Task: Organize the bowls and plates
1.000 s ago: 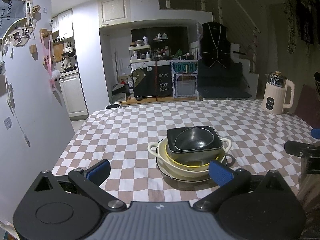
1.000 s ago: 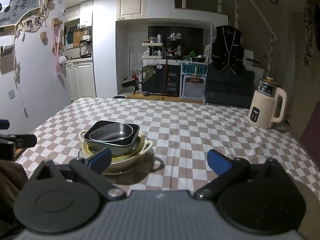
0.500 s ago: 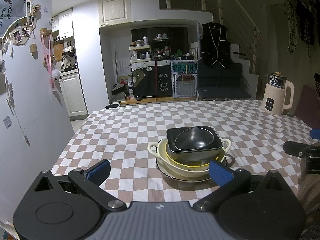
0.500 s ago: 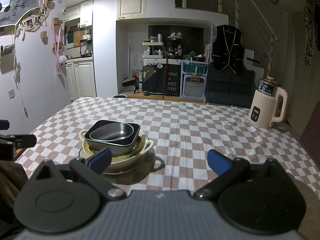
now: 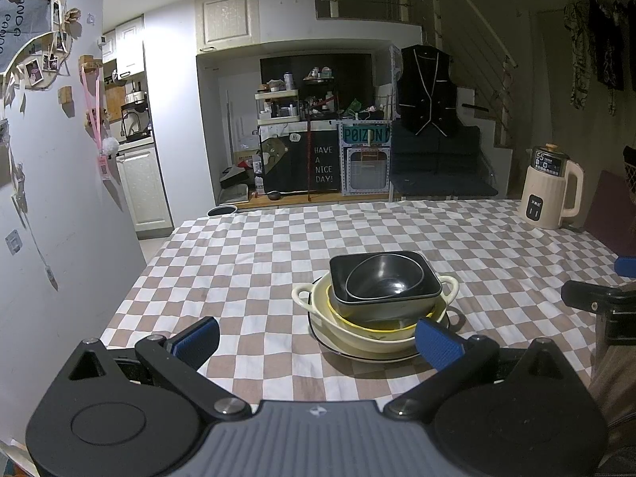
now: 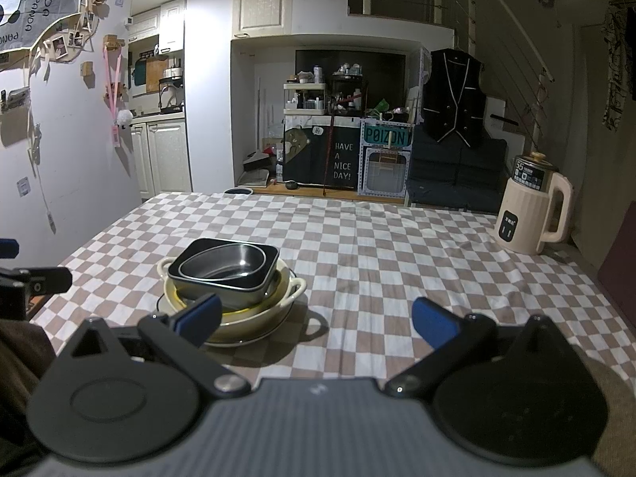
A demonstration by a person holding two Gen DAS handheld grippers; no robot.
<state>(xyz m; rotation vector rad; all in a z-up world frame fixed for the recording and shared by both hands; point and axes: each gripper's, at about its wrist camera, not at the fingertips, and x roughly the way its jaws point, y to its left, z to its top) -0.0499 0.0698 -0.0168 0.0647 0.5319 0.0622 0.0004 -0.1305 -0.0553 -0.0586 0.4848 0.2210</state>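
A: Stack, 1 item group. Contents?

B: 4 pieces, nested. Bottom: a dark-rimmed plate [image 5: 357, 351]. On it, a cream two-handled dish [image 5: 359, 328] with a yellow inner rim. In that, a square black bowl [image 5: 383, 304]. Inside the square one, a rounded black bowl [image 5: 383, 280].

A: Position on the table?

B: On the checkered tablecloth [image 5: 246, 262], toward the near edge, about midway between the left and right edges. The far half of the cloth carries only a cream electric kettle [image 5: 550, 190], at the far right corner, well apart from the stack.

A: Left gripper?

B: Left gripper [image 5: 316, 342], jaws spread wide, nothing between them. It hangs over the near edge. In its own view the right blue pad [image 5: 437, 344] overlaps the near right side of the plate; contact cannot be told. The left blue pad [image 5: 196, 338] is over bare cloth.

A: Right gripper?

B: Right gripper [image 6: 316, 320], jaws also spread wide, holding nothing. In its view the stack sits left of centre: plate [image 6: 167, 302], cream dish [image 6: 254, 320], square bowl [image 6: 238, 294], rounded bowl [image 6: 224, 264]. Its left pad [image 6: 200, 314] overlaps the near side of the dish. The kettle [image 6: 530, 206] shows at the far right.

A: Grippers relative to each other?

B: Side by side, each one's finger visible at the edge of the other's view.
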